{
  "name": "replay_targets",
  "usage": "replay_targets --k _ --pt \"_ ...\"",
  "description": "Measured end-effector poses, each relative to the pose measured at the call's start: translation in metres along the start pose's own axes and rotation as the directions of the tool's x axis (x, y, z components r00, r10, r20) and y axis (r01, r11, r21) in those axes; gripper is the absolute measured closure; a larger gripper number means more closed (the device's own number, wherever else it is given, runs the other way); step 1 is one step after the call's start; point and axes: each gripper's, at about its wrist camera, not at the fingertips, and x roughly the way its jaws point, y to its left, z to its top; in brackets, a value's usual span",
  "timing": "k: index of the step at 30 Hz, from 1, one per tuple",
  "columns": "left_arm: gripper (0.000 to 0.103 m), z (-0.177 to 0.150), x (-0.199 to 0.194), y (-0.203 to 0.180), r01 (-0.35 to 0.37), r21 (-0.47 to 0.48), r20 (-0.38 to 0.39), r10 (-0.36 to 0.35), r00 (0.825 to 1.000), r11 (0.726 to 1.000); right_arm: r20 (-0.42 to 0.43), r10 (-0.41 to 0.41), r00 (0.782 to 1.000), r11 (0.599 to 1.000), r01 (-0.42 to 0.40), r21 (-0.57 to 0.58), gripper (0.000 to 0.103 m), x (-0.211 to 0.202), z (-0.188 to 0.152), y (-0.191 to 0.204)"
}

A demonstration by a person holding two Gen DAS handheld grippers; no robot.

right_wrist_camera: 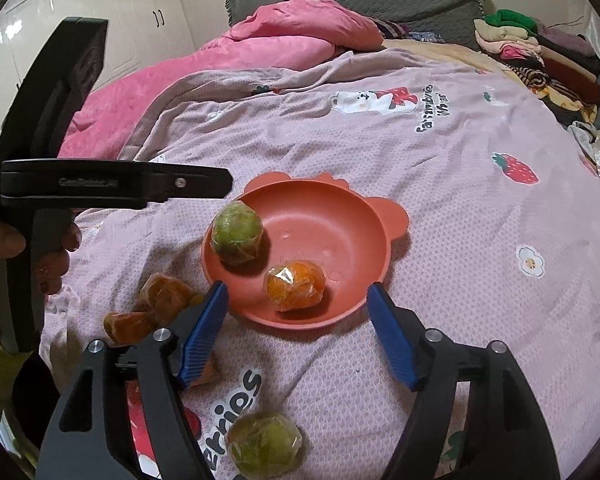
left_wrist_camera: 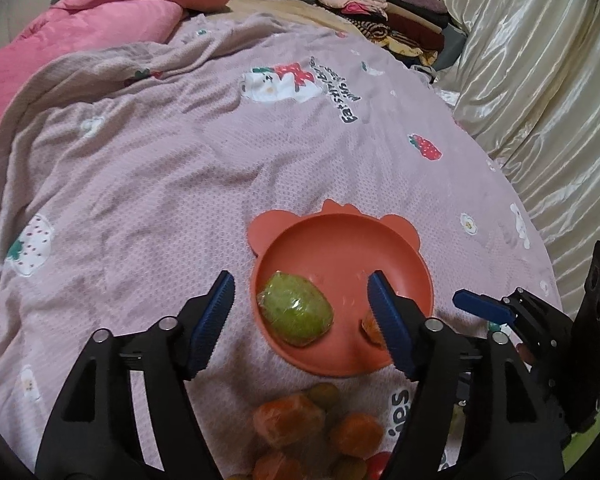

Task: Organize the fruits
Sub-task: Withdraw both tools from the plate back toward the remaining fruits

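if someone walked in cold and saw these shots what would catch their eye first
Probably the coral bowl with little ears on its rim, sitting on the lilac strawberry-print blanket, with a wrapped green fruit and a wrapped orange fruit inside. Next, the open blue-padded right gripper just in front of the bowl, and more wrapped fruits loose on the blanket nearby.

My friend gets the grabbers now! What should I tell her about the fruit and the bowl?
Left hand-held gripper: open, holding nothing, above the bowl.
Right hand-held gripper: open, holding nothing, at the bowl's near rim.
Orange bowl sits on the pink blanket.
Done: one wrapped green fruit and one wrapped orange fruit are in the bowl.
Left: several wrapped orange fruits lie on the blanket left of the bowl, and a green one lies nearer the camera. More sit in the pile seen from the left wrist.
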Motion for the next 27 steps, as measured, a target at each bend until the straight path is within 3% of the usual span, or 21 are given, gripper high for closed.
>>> replay_targets --k 15,27 --pt "0.020 -0.016 -0.036 0.010 -0.031 -0.039 0.063 0.033 0.997 0.999 0.032 -0.021 0.999 1.000 0.020 0.015 0.014 -0.023 -0.006 0.003" --pt "0.011 -0.027 -0.057 0.005 -0.060 -0.030 0.097 0.063 0.993 0.998 0.053 -0.030 0.998 0.999 0.029 0.018 0.011 -0.040 -0.010 0.006"
